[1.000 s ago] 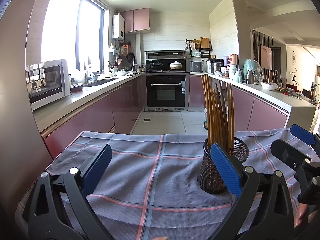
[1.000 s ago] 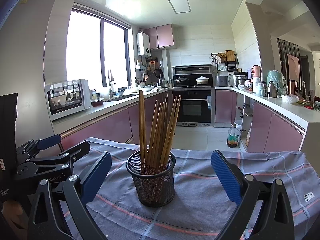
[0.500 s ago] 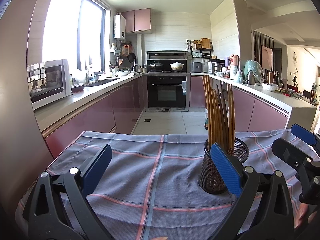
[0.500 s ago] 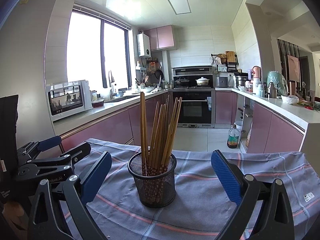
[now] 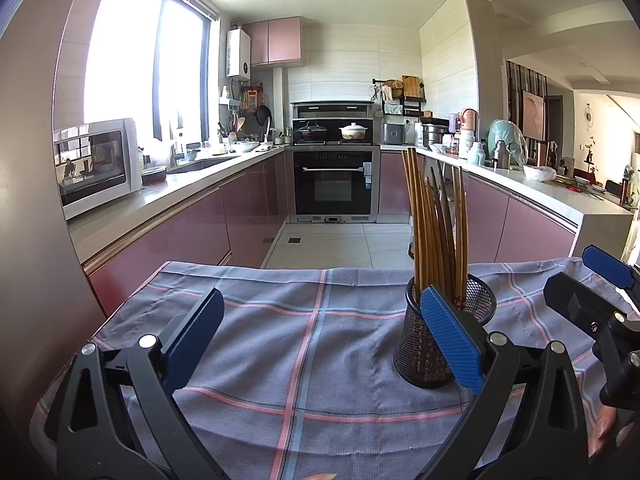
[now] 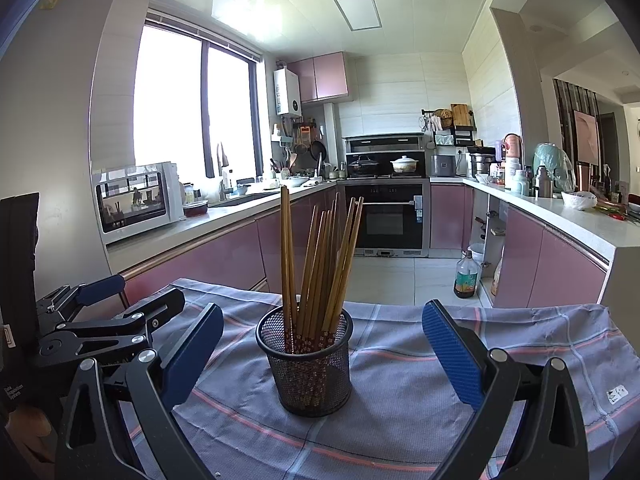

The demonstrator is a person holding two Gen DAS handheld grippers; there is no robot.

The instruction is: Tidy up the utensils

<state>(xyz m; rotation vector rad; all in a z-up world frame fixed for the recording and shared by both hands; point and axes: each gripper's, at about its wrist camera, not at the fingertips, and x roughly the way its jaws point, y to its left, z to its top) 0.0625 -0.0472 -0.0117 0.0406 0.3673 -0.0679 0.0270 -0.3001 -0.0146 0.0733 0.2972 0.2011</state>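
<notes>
We hold both the left gripper point(image 5: 320, 340) and right gripper point(image 6: 322, 356) with jaws spread wide, empty. A round black mesh holder point(image 6: 306, 364) of slender wooden chopsticks point(image 6: 320, 268) stands between the right jaws on woven plaid cloth point(image 6: 400, 412).

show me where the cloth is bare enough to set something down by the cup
Widest bare patch: the cloth left of the mesh cup, under the open left gripper. In the right wrist view a smaller bare stretch lies right of the cup, toward the cloth's edge. Crowded: the cup itself, packed with chopsticks and sitting between the open right gripper's fingers.
</notes>
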